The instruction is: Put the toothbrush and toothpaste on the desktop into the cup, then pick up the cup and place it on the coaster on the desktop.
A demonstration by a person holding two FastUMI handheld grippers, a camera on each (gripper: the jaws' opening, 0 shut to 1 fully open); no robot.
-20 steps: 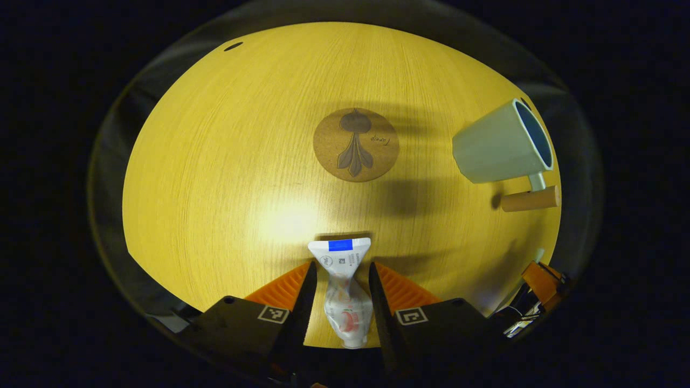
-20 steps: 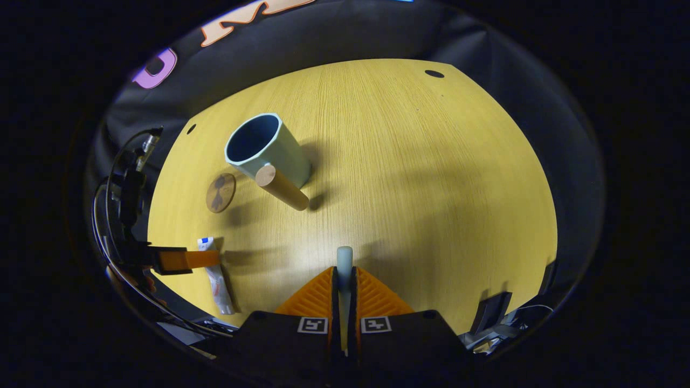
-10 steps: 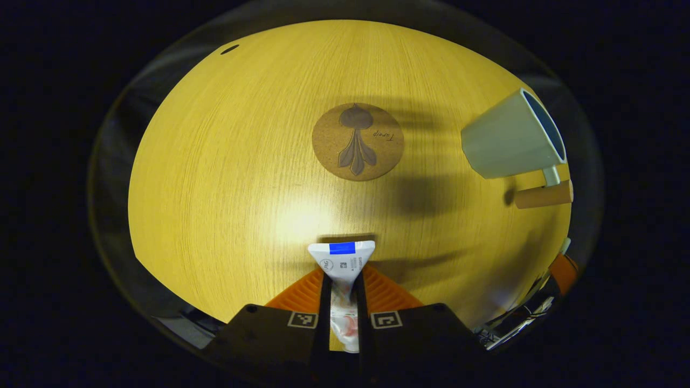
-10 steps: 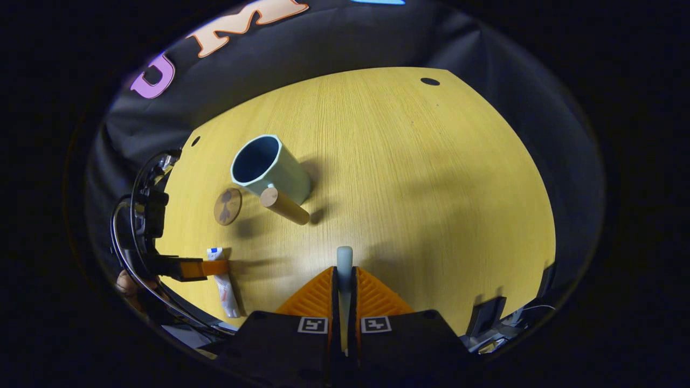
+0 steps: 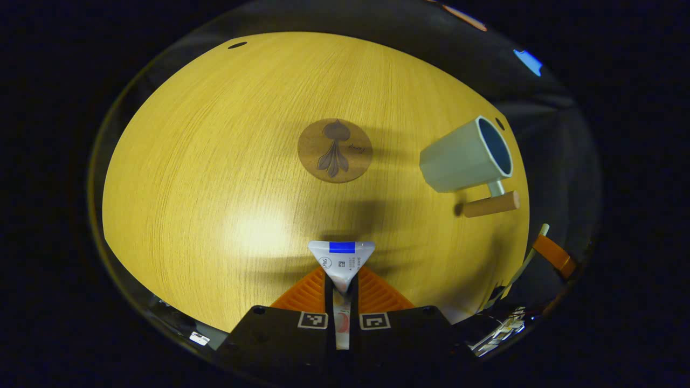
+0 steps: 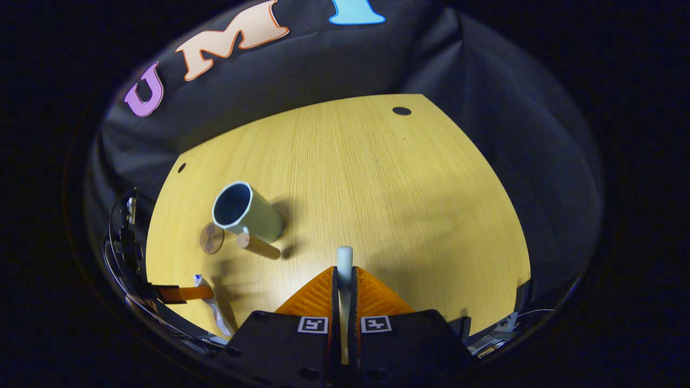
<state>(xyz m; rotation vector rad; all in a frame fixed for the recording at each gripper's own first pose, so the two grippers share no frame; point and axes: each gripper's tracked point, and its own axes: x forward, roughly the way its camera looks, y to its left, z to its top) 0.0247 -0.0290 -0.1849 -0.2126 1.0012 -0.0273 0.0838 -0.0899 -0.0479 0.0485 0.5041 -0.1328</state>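
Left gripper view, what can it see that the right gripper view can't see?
Left gripper view: the leafy drawing on the coaster up close, and the flat end of the toothpaste pinched in the left gripper. Right gripper view: the toothbrush clamped in the right gripper, and a look down into the open mouth of the cup. Both: cup, coaster and toothpaste, with the yellow desktop.

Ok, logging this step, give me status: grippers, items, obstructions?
Left gripper shut on toothpaste. Right gripper shut on toothbrush. Cup upright beside coaster, open path.
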